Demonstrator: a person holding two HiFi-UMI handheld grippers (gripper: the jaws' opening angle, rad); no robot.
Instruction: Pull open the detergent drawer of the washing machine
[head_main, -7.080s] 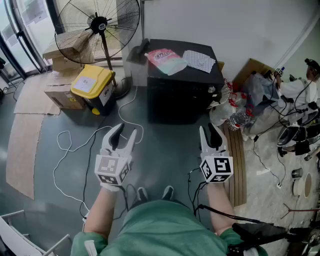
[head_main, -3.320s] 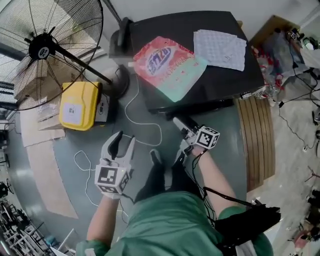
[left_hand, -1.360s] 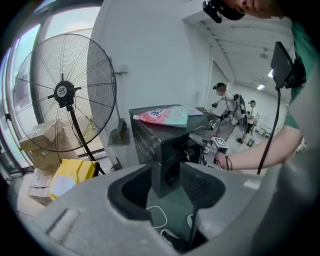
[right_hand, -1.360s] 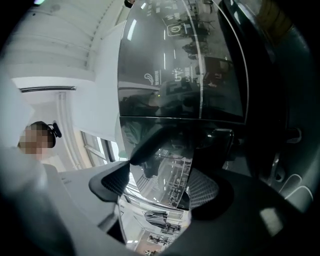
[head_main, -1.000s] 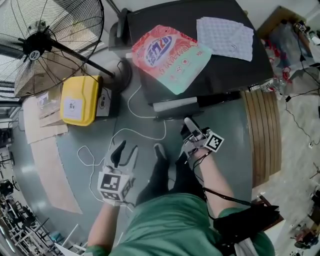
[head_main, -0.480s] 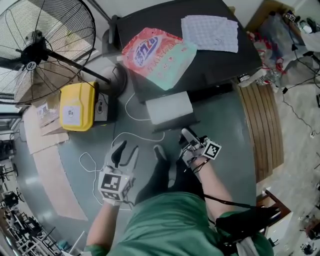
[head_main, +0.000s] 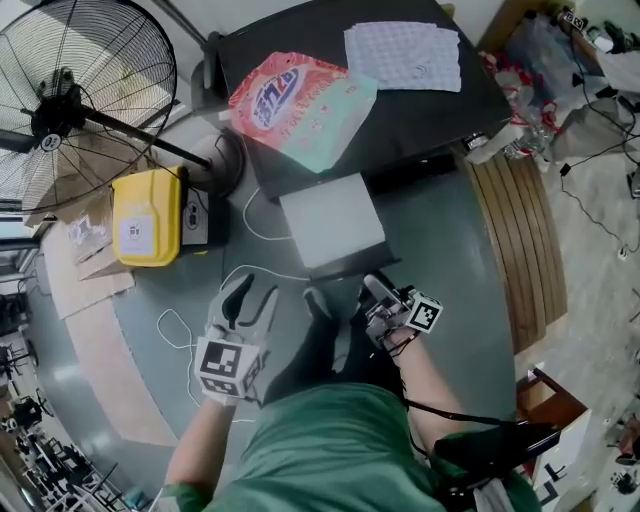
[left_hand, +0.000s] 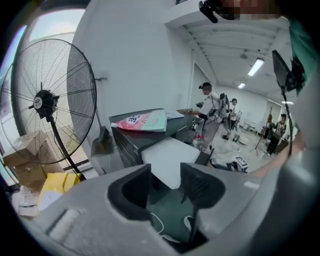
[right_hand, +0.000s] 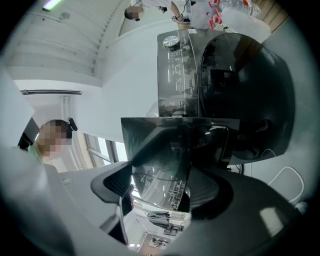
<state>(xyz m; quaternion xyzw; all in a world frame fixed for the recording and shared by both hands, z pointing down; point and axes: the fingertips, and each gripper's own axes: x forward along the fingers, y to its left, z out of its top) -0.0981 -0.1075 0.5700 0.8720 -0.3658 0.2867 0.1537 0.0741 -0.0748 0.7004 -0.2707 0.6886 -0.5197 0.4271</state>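
The detergent drawer (head_main: 332, 222) is drawn well out, its front clenched in the right claw (head_main: 378, 293); the left claw (head_main: 248, 298) is held released; little is left.

A pedestal fan (head_main: 60, 110) stands beside a yellow-lidded box (head_main: 140, 218) and flattened cardboard (head_main: 85, 258) on the grey floor (head_main: 450, 260); a white cable (head_main: 262, 272) loops nearby. A pink-and-green pouch (head_main: 298, 105) lies beside what may be a patterned cloth (head_main: 404, 55); wooden slats (head_main: 510, 240) at right
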